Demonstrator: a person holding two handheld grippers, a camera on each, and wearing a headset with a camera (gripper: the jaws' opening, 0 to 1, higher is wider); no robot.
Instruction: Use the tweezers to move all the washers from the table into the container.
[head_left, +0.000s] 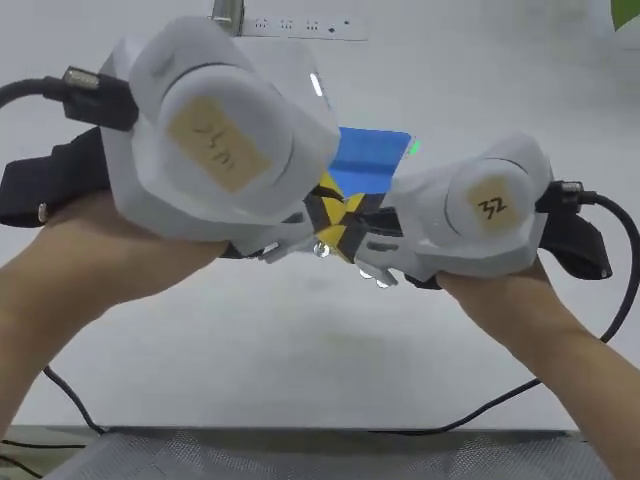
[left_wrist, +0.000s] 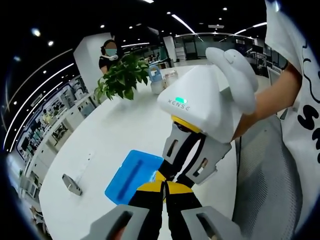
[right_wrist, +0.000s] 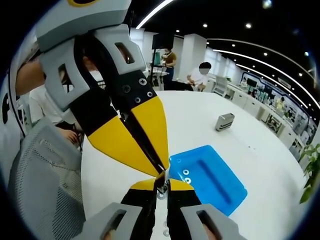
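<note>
My left gripper (head_left: 325, 205) and right gripper (head_left: 350, 228) are both shut and meet tip to tip above the white table (head_left: 300, 340). In the right gripper view my own yellow tips (right_wrist: 161, 186) touch the left gripper's yellow jaws from below. I cannot make out anything held where they meet. The blue container (right_wrist: 212, 180) lies just beyond with two washers (right_wrist: 186, 173) on it. Another washer (right_wrist: 166, 232) lies on the table below my jaws. In the left gripper view the container (left_wrist: 131, 175) sits left of my shut tips (left_wrist: 164, 187).
A small metal block (right_wrist: 225, 121) stands on the table beyond the container, and a potted plant (left_wrist: 122, 75) stands at the table's far end. People sit and stand further back. A grey mesh chair (head_left: 300, 455) is at the table's near edge.
</note>
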